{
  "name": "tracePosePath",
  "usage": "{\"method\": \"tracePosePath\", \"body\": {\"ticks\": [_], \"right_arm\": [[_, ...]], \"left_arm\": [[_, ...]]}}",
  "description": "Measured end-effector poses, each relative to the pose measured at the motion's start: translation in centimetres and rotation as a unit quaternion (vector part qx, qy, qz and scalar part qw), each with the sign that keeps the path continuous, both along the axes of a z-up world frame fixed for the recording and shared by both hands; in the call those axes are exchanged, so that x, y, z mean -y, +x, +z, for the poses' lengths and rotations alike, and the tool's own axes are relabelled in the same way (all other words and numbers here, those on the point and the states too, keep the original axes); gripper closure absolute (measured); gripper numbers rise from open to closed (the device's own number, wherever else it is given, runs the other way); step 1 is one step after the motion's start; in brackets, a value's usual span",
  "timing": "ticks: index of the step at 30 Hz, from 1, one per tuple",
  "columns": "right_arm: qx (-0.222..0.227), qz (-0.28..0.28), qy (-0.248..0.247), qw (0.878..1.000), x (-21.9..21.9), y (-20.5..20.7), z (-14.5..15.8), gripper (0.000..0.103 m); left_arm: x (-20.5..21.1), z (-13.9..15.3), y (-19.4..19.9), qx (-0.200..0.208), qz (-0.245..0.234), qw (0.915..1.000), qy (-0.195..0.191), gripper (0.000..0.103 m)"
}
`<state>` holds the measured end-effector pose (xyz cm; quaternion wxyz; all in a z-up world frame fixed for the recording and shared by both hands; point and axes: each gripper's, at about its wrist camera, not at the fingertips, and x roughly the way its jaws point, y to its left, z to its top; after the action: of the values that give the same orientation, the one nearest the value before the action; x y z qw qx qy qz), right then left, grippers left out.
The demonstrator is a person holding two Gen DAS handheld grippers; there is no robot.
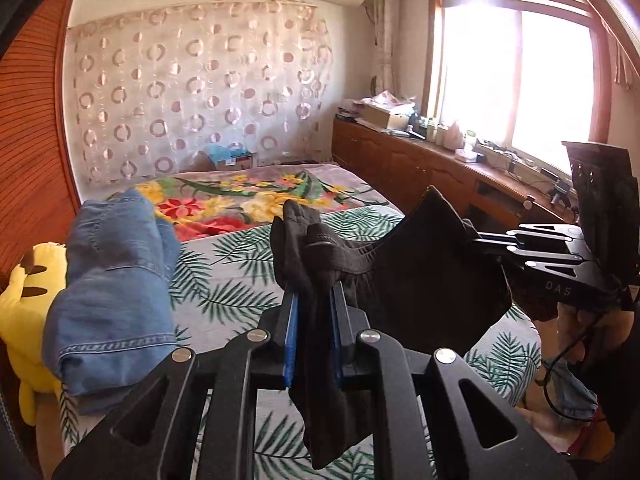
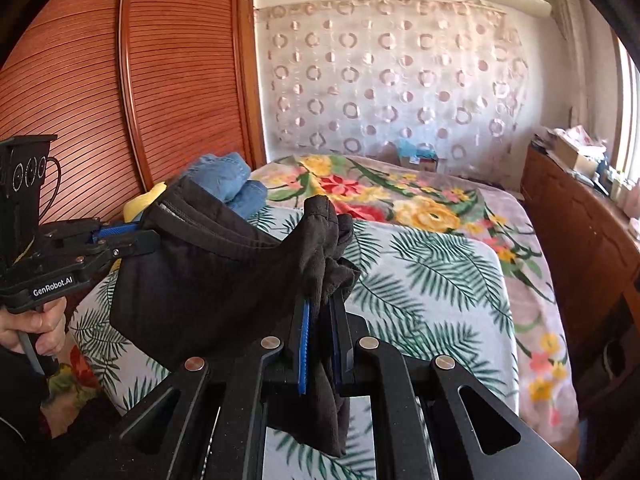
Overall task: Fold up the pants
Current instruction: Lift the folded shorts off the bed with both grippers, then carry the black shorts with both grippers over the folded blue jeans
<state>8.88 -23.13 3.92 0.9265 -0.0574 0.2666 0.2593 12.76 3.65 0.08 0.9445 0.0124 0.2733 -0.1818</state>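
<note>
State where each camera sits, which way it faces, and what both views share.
Left wrist: on the left hand-held gripper, facing the bed and window; the right hand-held gripper shows.
Right wrist: on the right hand-held gripper, facing bed and wardrobe; a hand shows.
Shared: black pants, jeans.

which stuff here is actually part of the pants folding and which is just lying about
Part of the job:
- black pants, held up between both grippers
- left gripper, shut on the pants
- right gripper, shut on the pants
- bed, the surface below

Just lying about:
- blue jeans
- yellow plush toy
- floral blanket
- cluttered cabinet top
</note>
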Motion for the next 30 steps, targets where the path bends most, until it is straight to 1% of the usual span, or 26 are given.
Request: {"method": "tracePosePath", "body": {"ticks": [8,21,26,30], "right_arm": [[0.005,0.026,-0.005,1.0,-2.1,3.2,-0.5,0.095],[0.003,0.074,-0.011,0.997,-6.3,11.4,-0.9,0.095],[0.017,0.094,-0.014,0.995,-7.7,14.1,-0.2,0.095],[0.035,0.113,-0.021,0.993,-9.6,16.4,0.6,0.095]], "left_arm": [[-2.8,-0.9,1.5,-0.006,0.025,0.9997,-0.003,0.088],[-7.5,-1.7,5.8,-0.017,0.071,0.9973,-0.006,0.088],[-10.0,-1.4,7.3,-0.008,0.097,0.9952,-0.005,0.088],[-12.1,-1.3,8.2,-0.004,0.121,0.9927,-0.01,0.088]]}}
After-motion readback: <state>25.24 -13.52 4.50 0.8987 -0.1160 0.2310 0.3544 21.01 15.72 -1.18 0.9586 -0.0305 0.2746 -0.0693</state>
